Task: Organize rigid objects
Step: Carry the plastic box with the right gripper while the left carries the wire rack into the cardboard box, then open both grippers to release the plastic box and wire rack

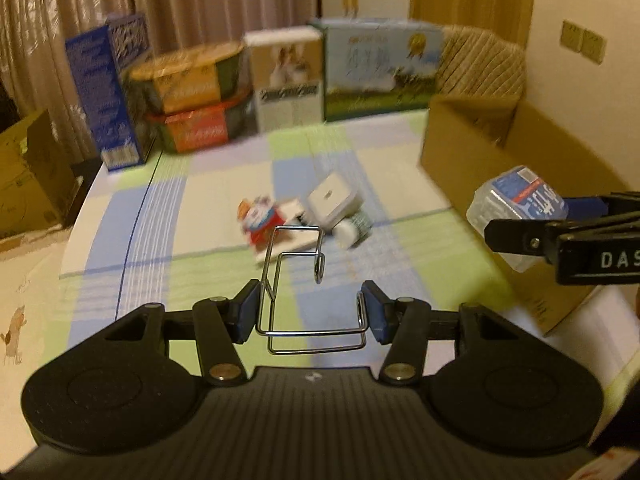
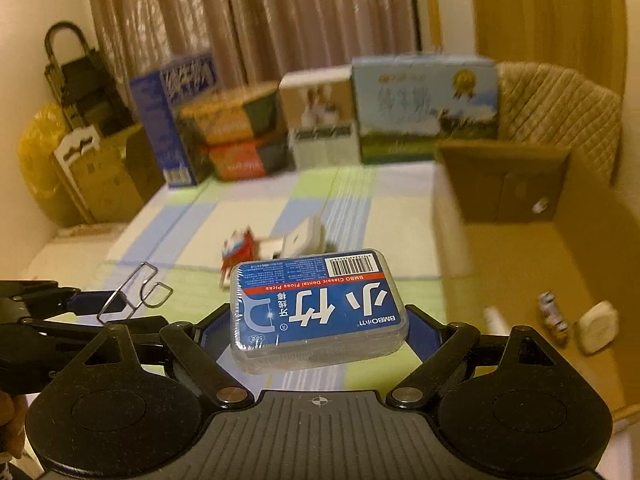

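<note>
Cardboard box (image 2: 520,216) is open on top, easy to reach into; packages (image 1: 280,80) wall off the desk's (image 1: 180,208) far edge.

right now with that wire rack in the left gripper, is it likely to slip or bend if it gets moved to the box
The wire rack looks like thin bare metal, so probably light and fairly stiff, though it may spring a little. The left gripper pinches only narrow wires at its base, so it could pivot or slip. Most of it juts forward unsupported and may snag on the cardboard box.
</note>
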Tool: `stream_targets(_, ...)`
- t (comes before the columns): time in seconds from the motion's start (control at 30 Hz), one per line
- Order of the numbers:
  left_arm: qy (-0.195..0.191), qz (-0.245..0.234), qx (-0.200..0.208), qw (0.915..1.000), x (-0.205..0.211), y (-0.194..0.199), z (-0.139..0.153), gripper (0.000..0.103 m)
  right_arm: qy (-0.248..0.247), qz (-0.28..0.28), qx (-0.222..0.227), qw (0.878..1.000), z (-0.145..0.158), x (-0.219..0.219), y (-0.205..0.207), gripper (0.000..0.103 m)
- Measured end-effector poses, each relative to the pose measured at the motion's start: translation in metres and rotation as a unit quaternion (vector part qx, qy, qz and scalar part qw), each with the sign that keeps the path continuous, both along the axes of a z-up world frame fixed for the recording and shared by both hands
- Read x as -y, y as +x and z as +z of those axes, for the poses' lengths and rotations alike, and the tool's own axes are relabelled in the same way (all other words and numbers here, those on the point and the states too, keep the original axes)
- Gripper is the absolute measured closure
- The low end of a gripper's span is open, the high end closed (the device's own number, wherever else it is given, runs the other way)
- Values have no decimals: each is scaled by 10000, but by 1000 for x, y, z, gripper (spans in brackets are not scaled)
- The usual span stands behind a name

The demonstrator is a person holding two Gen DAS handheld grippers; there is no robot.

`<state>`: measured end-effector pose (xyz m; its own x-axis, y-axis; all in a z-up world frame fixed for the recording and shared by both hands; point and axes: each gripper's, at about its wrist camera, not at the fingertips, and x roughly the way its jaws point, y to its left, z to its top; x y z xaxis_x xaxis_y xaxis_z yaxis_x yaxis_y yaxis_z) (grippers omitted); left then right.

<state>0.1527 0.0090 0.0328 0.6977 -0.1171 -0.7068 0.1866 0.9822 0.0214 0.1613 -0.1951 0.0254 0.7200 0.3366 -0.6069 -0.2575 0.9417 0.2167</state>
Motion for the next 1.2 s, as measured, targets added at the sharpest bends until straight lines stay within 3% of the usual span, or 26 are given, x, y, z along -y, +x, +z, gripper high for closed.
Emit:
stream_targets(0.3, -418, -809, 249, 9955, 94, -1, 50, 54, -159, -946, 103, 9953, 39, 107, -10, 18)
stream_targets(0.6, -609, -1566, 0, 9858, 199, 14, 40, 54, -271, -1603, -137, 9866, 20, 201, -20, 18)
stream_targets(0.93, -343, -1737, -324, 9837, 235, 32, 2, 54, 91, -1722, -244, 9847, -1, 231, -21, 18)
stream_targets(1.2, -337, -1783, -249, 9831, 239, 34, -3, 54, 191, -1694, -260, 9850, -5, 230, -14, 18)
